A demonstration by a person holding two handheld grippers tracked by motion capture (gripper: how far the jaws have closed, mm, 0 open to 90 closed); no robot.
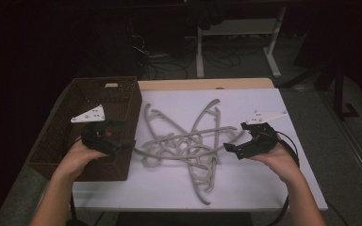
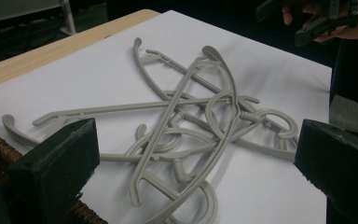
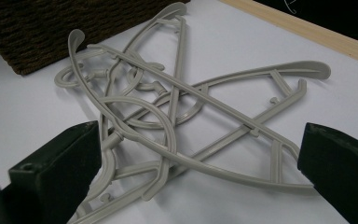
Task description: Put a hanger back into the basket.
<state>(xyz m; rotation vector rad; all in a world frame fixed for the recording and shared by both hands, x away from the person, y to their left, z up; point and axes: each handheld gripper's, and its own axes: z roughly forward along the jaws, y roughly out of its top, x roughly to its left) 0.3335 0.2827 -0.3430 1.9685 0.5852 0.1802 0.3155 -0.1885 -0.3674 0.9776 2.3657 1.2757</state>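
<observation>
1. The left tool stands with its jaws spread wide and nothing between them, held above the near right corner of the wicker basket; its own view looks out between the jaws onto the heap ahead, which suggests it is lined up for a pick

2. The right tool is likewise wide open and empty, hovering just off the far side of the heap from the left tool; the two face each other across it, likely so that either can take whichever piece lies free

3. Between the two tools lies the pile of grey hangers, flat on the white counter; hooks and arms cross and thread through one another, so I judge one lifted piece may drag its neighbours

4. The basket sits beside the left tool, touching or nearly touching the nearest hanger end; its inside reads dark and I cannot make out anything in it, apart from a pale cut-out handle in the far wall

5. The basket's closeness to the heap suits short carries into it
</observation>
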